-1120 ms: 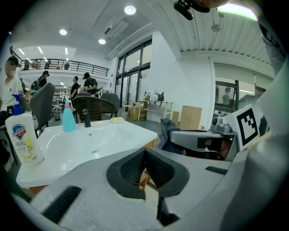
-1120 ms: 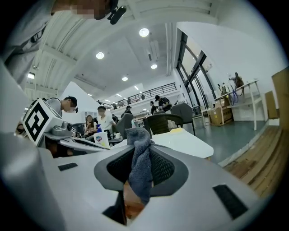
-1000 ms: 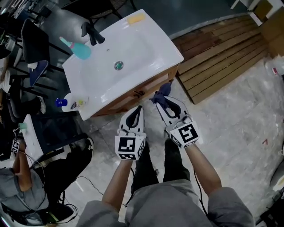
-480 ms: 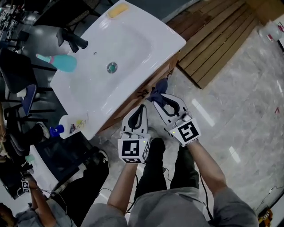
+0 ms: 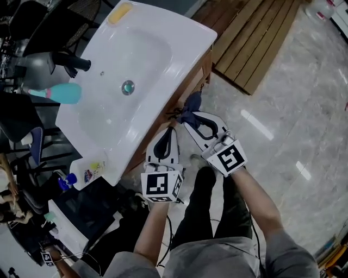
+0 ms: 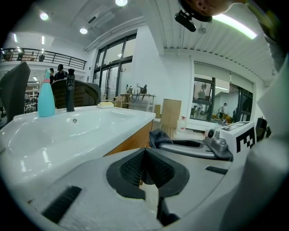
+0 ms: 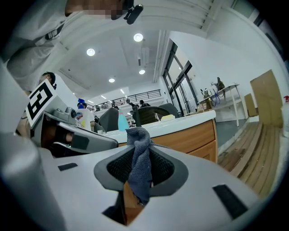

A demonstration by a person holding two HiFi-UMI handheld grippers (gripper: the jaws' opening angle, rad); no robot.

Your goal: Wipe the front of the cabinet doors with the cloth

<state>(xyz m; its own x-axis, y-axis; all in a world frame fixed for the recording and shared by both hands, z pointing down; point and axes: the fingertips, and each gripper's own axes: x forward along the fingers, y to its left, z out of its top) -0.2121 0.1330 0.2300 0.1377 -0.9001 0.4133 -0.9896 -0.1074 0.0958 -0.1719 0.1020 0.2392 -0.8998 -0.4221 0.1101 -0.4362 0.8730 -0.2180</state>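
From my head view the white sink (image 5: 182,24) overhangs the wooden cabinet front (image 5: 191,86) and hides most of it. On the sink's far side stand a black faucet (image 5: 70,61) and a teal bottle (image 5: 58,93), with a yellow sponge (image 5: 120,12) at one corner. A slatted wooden platform (image 5: 255,38) lies on the marble floor (image 5: 293,119) beside the cabinet. My left claw (image 5: 172,131) is closed with nothing between its pads and hangs just beside the right one. My right claw (image 5: 187,120) is clamped on the cloth (image 5: 191,106), a dark blue-grey, bunched rag twisted upright between the pads. The cloth sits right against the cabinet front under the sink rim; I cannot tell if it touches.
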